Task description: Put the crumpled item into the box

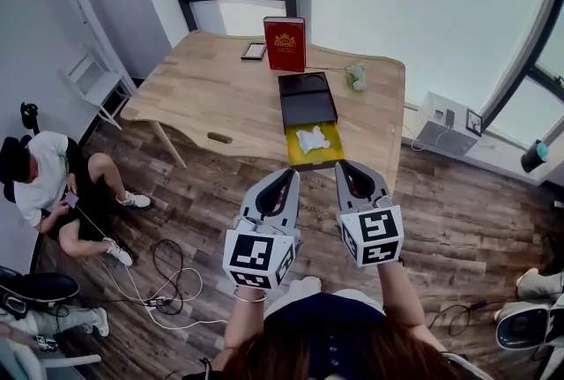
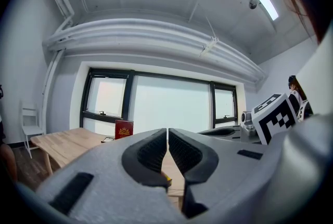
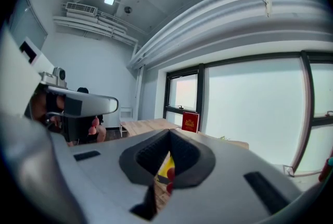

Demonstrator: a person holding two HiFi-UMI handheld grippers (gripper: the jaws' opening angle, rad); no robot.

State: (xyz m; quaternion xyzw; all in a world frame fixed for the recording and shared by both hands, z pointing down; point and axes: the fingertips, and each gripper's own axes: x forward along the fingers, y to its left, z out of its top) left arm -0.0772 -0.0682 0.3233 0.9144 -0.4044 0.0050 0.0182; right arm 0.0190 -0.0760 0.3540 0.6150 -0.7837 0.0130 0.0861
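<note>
Head view puts the white crumpled item (image 1: 313, 138) inside the yellow-lined open box (image 1: 298, 155), straight ahead of both grippers and about equally near each. Left gripper (image 1: 289, 178) and right gripper (image 1: 345, 170) have their jaws pressed together and hold nothing.

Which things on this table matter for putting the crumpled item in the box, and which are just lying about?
Job:
white crumpled item
yellow-lined box
black tray adjoining it

Lying about:
red book
small dark frame
green-and-white bundle
small dark piece
</note>
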